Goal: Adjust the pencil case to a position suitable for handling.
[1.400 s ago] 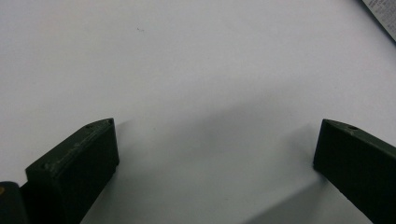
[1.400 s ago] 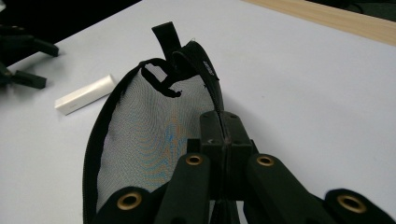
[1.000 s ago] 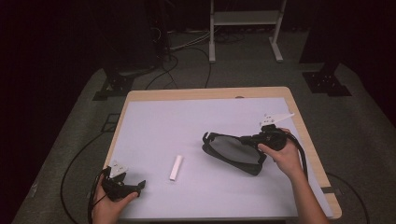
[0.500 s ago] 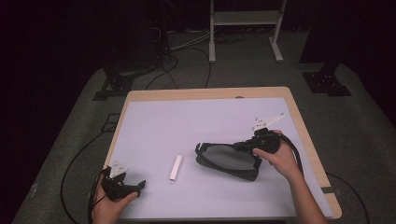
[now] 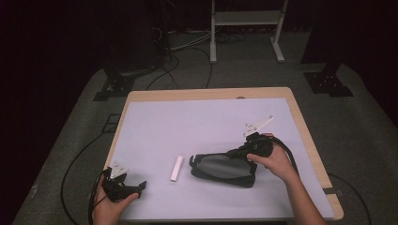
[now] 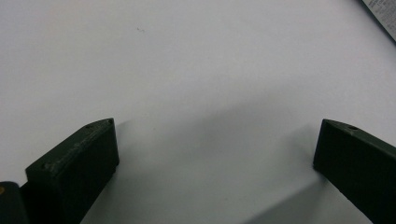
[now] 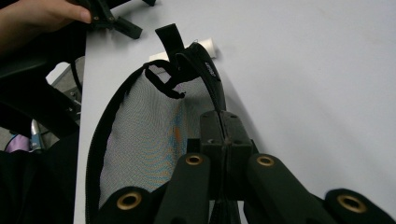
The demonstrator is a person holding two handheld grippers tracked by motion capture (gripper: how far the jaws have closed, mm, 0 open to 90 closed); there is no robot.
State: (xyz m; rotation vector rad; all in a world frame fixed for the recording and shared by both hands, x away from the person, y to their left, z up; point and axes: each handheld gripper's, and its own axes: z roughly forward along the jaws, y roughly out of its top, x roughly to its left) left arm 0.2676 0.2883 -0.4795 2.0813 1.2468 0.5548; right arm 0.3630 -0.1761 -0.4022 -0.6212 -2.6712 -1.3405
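White mat [image 5: 197,126] | wooden table [image 5: 307,140] | grey carpet [image 5: 361,126] | dark room

Wooden table [image 5: 305,123], white mat [image 5: 197,126], mesh pouch [image 5: 224,168], white tube [image 5: 176,168]

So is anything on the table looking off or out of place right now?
Nothing spilled or damaged. The mesh pouch lies flat on the table, its edge pinched in the right gripper. The small white tube lies beside it. The left gripper rests open, empty.
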